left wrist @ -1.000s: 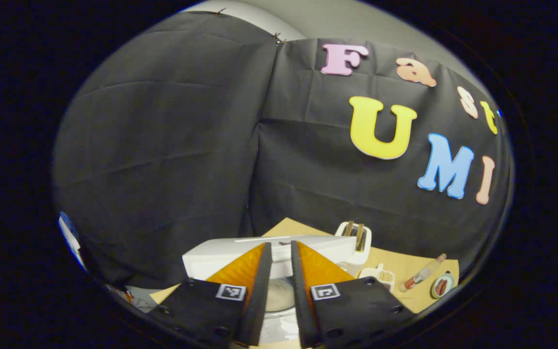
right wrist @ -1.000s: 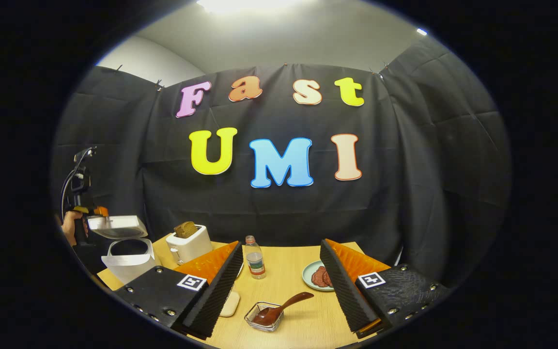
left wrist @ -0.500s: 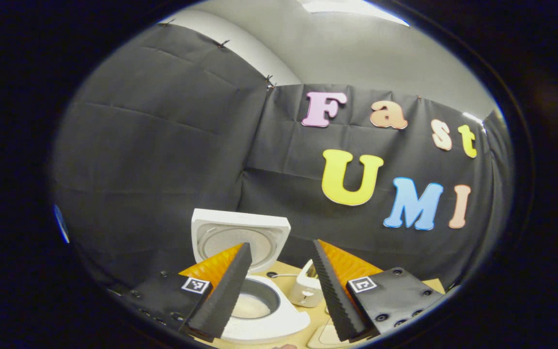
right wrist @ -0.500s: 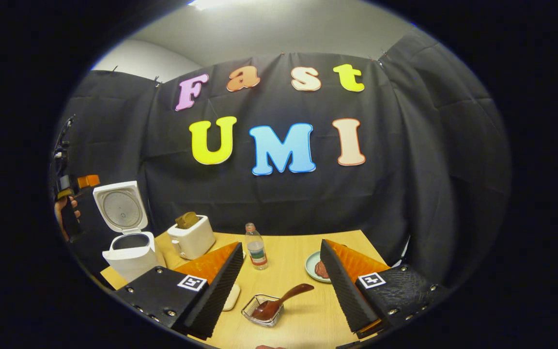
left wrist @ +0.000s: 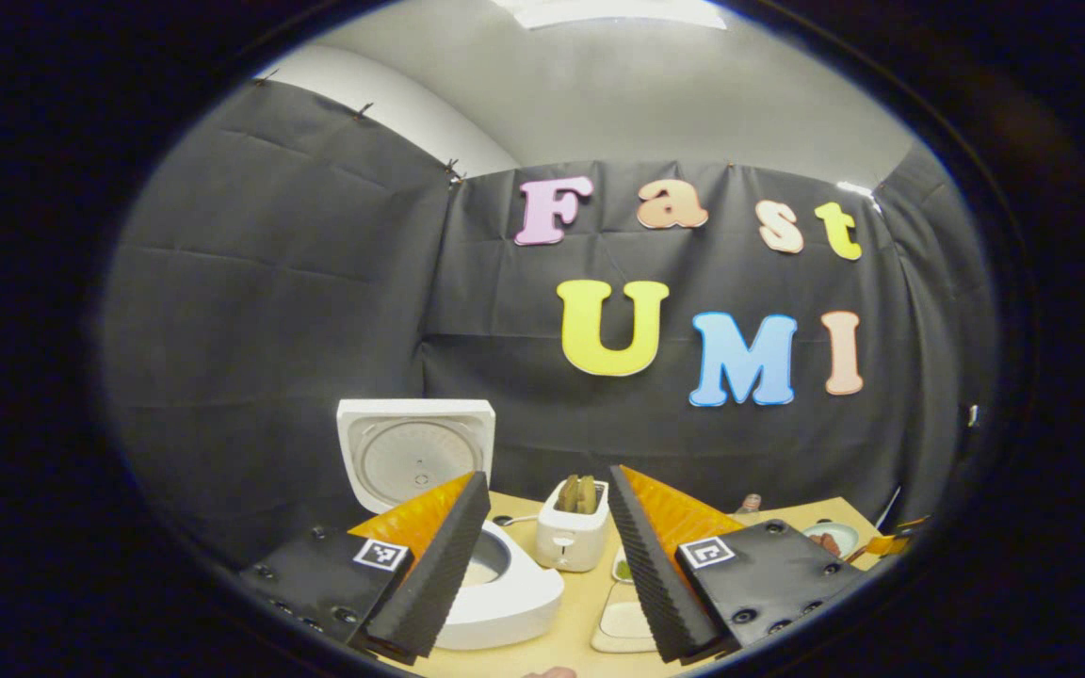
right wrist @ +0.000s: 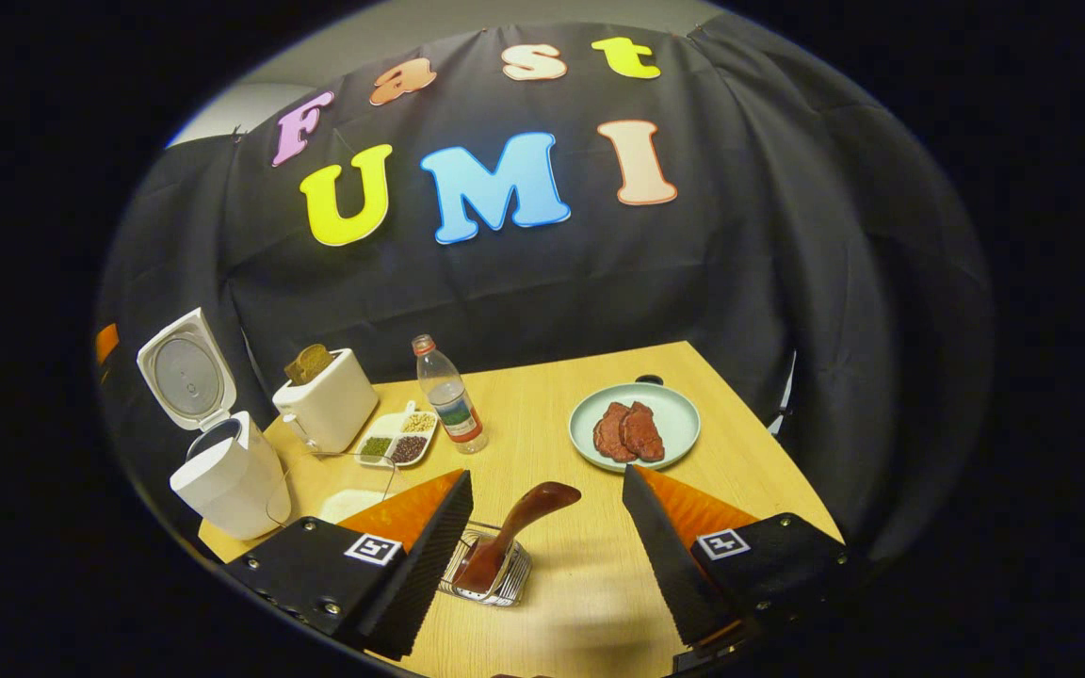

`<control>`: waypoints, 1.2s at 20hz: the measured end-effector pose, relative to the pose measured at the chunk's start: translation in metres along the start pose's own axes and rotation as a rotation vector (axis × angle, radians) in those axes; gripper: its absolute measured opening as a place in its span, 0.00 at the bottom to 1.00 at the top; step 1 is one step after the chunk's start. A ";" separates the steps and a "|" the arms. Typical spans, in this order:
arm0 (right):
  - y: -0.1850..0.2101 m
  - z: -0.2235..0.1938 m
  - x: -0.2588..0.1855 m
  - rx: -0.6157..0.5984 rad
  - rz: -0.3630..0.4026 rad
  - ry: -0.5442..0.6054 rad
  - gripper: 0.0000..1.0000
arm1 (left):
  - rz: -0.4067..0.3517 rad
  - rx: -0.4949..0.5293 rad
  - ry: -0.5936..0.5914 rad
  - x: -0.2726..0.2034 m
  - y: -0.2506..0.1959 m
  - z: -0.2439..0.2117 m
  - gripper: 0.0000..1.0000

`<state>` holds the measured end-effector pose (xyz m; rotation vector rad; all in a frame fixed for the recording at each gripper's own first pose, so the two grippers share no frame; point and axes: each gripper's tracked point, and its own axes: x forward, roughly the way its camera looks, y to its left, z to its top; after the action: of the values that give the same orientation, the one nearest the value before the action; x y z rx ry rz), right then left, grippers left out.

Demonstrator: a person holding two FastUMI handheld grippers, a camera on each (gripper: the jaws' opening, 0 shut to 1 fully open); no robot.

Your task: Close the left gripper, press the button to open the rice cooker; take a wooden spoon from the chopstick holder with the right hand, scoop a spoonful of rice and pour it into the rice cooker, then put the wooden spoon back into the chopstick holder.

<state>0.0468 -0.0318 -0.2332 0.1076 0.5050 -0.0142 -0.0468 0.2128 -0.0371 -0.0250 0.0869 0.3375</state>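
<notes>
The rice cooker (right wrist: 218,452) lid is now standing open; the left gripper (left wrist: 542,565), spread and empty, is backing off, while the right gripper (right wrist: 542,556), wide open and empty, is descending toward the wooden spoon (right wrist: 514,527) in the chopstick holder (right wrist: 491,579).

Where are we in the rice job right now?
Done: the rice cooker stands with its lid up. In hand: the open right gripper hangs over the wooden spoon, which sits in the chopstick holder, not gripped. The left gripper is open, empty. Left: grasp, scoop rice, pour, return the spoon.
</notes>
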 end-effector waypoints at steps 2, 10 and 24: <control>-0.001 -0.011 0.017 0.030 -0.001 0.035 0.98 | -0.009 0.008 0.021 -0.007 -0.013 -0.006 0.89; 0.014 -0.038 0.068 0.100 0.067 0.137 0.81 | -0.013 0.039 0.044 -0.008 -0.051 -0.013 0.89; 0.078 0.017 0.022 0.141 0.112 0.065 0.11 | -0.179 -0.012 0.059 0.026 -0.031 -0.037 0.89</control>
<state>0.0772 0.0442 -0.2214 0.2749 0.5625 0.0635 -0.0149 0.1906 -0.0755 -0.0546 0.1403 0.1588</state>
